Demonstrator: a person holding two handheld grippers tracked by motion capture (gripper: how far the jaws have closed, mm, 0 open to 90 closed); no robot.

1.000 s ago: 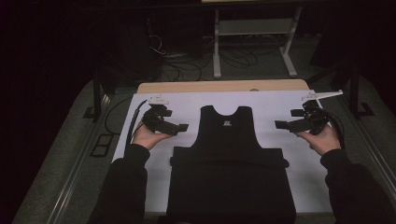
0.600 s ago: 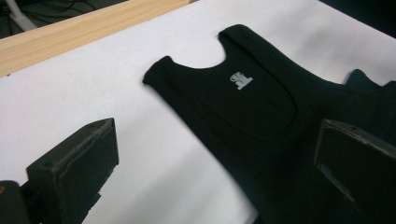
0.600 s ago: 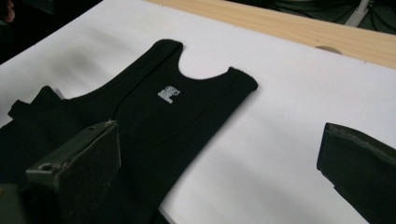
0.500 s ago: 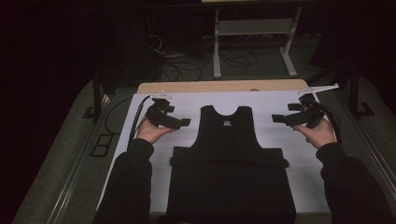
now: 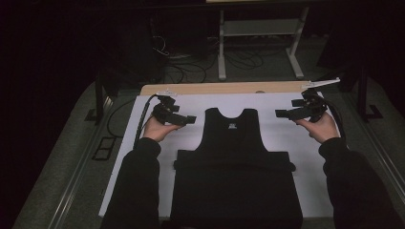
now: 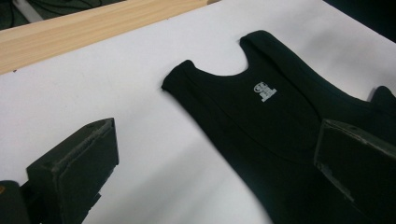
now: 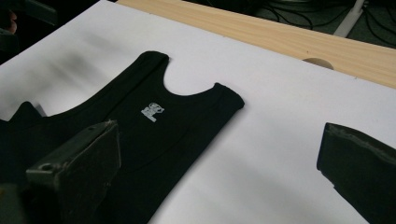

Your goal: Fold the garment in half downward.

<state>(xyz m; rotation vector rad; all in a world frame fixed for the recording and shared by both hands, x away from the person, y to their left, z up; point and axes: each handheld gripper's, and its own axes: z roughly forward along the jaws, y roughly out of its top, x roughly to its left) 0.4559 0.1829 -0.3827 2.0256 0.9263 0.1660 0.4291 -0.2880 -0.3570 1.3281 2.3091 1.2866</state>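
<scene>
Black tank top [image 5: 235, 162] flat on white sheet [image 5: 286, 129], hem folded up. My left gripper [image 5: 187, 119] and right gripper [image 5: 282, 113] gape wide, empty. I'd pinch both shoulder straps evenly.

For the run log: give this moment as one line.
left tongs: open, beside left strap | right tongs: open, beside right strap | black tank top: flat on white sheet, ungripped

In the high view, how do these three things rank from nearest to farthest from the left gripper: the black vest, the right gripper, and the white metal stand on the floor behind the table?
From the left gripper:
1. Black vest, just beside it toward the table's middle.
2. Right gripper, across the vest, on the table's right side.
3. White metal stand, beyond the table's far wooden edge, on the floor.
</scene>
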